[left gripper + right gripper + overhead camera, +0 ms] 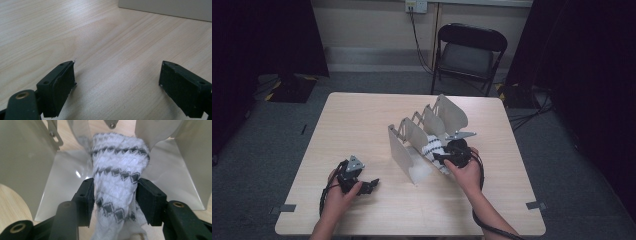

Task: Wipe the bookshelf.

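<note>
Step in hand, as judged: loading a rolled textile into a divider rack. The right gripper (113,202) has its jaws pressed against both sides of a rolled white knitted cloth with dark zigzag bands (117,175), squeezing it slightly. The roll sits in the nearest slot of the grey sheet-metal accordion rack (404,150), between two upright plates, its far end toward the rack's hinged spine.

The left gripper (117,85) rests low over the pale wood-grain table (100,37), jaws spread wide, holding nothing; the rack's nearest plate lies ahead of it.

Next move likely calls for seating the roll fully on the slot floor, then parting the jaws and drawing straight back without snagging the knit or nudging the plates.

Count: one cloth roll, one rack with about four plates visible, two grippers, one black folding chair (469,52) beyond the table.
</note>
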Demonstrator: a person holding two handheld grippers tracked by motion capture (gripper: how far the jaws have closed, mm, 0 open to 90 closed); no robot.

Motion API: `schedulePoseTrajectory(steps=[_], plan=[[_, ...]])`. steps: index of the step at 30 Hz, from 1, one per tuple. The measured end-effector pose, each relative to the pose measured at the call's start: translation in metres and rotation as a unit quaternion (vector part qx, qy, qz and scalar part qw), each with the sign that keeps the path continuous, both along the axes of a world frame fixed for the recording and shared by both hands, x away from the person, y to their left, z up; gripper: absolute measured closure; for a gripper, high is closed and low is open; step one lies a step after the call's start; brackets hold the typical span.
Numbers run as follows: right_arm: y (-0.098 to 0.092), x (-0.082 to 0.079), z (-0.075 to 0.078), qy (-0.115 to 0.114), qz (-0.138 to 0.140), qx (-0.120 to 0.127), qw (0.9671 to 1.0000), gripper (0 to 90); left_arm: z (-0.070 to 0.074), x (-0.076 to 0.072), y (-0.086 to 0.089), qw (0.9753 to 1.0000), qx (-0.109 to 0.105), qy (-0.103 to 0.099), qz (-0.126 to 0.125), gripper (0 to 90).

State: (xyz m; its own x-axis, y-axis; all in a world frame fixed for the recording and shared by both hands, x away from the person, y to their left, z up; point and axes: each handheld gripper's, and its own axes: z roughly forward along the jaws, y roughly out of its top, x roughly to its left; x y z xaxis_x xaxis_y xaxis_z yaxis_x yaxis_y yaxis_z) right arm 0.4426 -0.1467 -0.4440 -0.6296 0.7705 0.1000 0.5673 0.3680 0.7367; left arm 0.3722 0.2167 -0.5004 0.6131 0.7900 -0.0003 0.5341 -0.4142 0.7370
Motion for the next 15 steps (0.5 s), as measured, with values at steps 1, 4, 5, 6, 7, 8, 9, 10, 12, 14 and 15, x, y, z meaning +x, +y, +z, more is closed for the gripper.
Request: schedulePoseTrajectory(steps=[1, 4, 5, 6, 7, 8, 9, 10, 12, 14, 15], plan=[[-0.001, 0.001, 0.0, -0.004, -0.002, -0.003, 1.0, 47.8, 0.0, 0.0, 0.0, 1.0, 0.0, 0.0, 0.0, 13.1], [-0.004, 0.005, -0.001, -0.004, -0.01, 0.013, 0.9999, 45.2, 0.0, 0.0, 0.0, 1.0, 0.0, 0.0, 0.0, 13.1], [-0.004, 0.007, -0.003, -0.006, -0.012, 0.015, 0.9998, 44.5, 0.0, 0.0, 0.0, 1.0, 0.0, 0.0, 0.0, 13.2], [-0.004, 0.008, -0.005, -0.005, -0.014, 0.012, 0.9998, 44.6, 0.0, 0.0, 0.0, 1.0, 0.0, 0.0, 0.0, 13.1], [-0.005, 0.009, -0.008, -0.002, -0.017, 0.004, 0.9998, 45.0, 0.0, 0.0, 0.0, 1.0, 0.0, 0.0, 0.0, 13.1], [-0.005, 0.01, -0.011, 0.002, -0.021, -0.001, 0.9998, 45.0, 0.0, 0.0, 0.0, 1.0, 0.0, 0.0, 0.0, 13.1], [-0.005, 0.011, -0.015, 0.006, -0.023, -0.002, 0.9997, 44.8, 0.0, 0.0, 0.0, 1.0, 0.0, 0.0, 0.0, 13.1], [-0.005, 0.012, -0.021, 0.013, -0.025, -0.004, 0.9996, 44.5, 0.0, 0.0, 0.0, 1.0, 0.0, 0.0, 0.0, 13.1], [-0.004, 0.012, -0.028, 0.023, -0.023, -0.004, 0.9994, 43.8, 0.0, 0.0, 0.0, 1.0, 0.0, 0.0, 0.0, 13.1], [-0.002, 0.012, -0.034, 0.025, -0.02, -0.015, 0.9994, 43.8, 0.0, 0.0, 0.0, 1.0, 0.0, 0.0, 0.0, 13.1], [-0.001, 0.012, -0.036, 0.028, -0.022, -0.018, 0.9992, 43.8, 0.0, 0.0, 0.0, 1.0, 0.0, 0.0, 0.0, 13.1]])
